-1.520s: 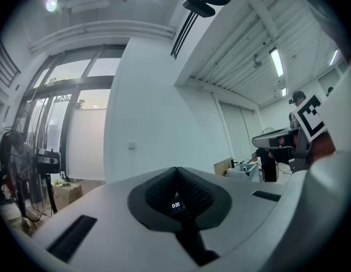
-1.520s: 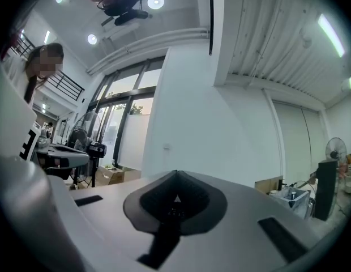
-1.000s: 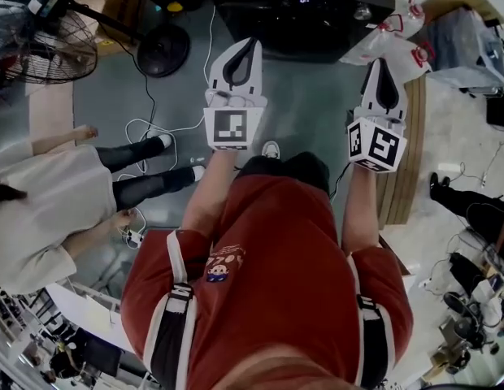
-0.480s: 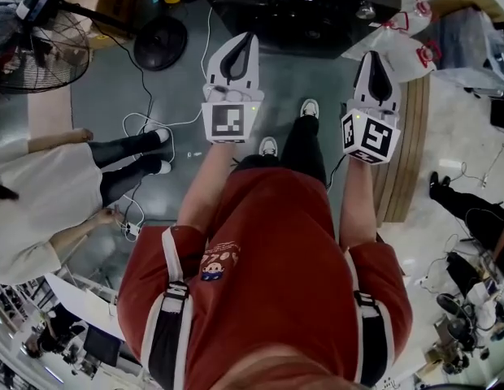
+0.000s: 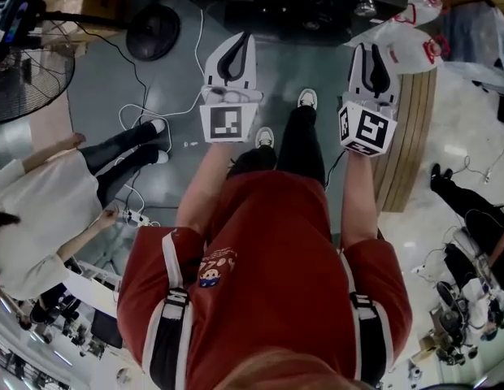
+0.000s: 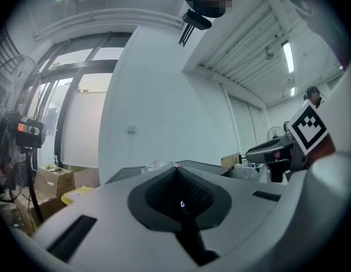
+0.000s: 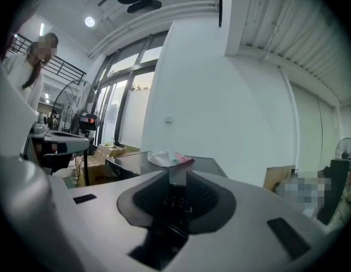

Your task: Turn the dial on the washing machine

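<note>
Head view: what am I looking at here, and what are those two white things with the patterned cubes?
That camera sits on a person's head and looks steeply down, so the red shirt is their own. Each hand holds white tongs with a marker cube; the other two pictures come from cameras riding on them. The left tongs are shut and empty. The right tongs are opening, nothing between them. Ahead stands the dark washing machine, not yet touched. On the floor sits a fan's round base, and another person is at the left.
</note>
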The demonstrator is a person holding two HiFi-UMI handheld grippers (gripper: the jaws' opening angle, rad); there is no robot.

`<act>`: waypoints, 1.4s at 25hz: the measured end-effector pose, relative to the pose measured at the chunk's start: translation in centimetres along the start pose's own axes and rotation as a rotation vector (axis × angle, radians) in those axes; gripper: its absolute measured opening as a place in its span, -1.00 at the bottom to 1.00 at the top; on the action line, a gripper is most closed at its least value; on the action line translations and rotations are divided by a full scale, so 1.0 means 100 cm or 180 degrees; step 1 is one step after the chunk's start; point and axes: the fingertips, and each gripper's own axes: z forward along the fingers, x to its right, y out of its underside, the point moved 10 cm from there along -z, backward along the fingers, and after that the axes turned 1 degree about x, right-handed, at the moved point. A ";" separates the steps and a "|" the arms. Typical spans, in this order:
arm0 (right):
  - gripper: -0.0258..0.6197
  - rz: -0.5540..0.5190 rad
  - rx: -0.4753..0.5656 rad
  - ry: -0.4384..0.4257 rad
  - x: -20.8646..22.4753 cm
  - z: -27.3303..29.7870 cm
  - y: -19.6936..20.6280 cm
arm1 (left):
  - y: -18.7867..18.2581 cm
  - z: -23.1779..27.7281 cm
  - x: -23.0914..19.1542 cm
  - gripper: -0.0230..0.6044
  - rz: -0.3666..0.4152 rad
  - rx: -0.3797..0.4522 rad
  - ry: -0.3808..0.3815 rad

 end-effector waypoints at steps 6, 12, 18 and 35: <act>-0.41 -0.0065 -0.0269 -0.0005 0.018 0.046 0.041 | 0.028 0.031 0.009 -0.88 -0.0051 -0.0105 0.0033; -0.32 -0.0168 -0.0511 -0.0026 0.041 0.085 0.079 | 0.056 0.056 0.028 -0.88 -0.0123 -0.0205 -0.0014; -0.18 -0.0282 -0.0689 0.0039 0.059 0.118 0.107 | 0.077 0.072 0.041 -0.88 -0.0118 -0.0326 -0.0020; 0.01 -0.0997 -0.0952 0.0110 0.064 0.181 0.143 | 0.109 0.089 0.049 -0.87 -0.0185 -0.0569 -0.0080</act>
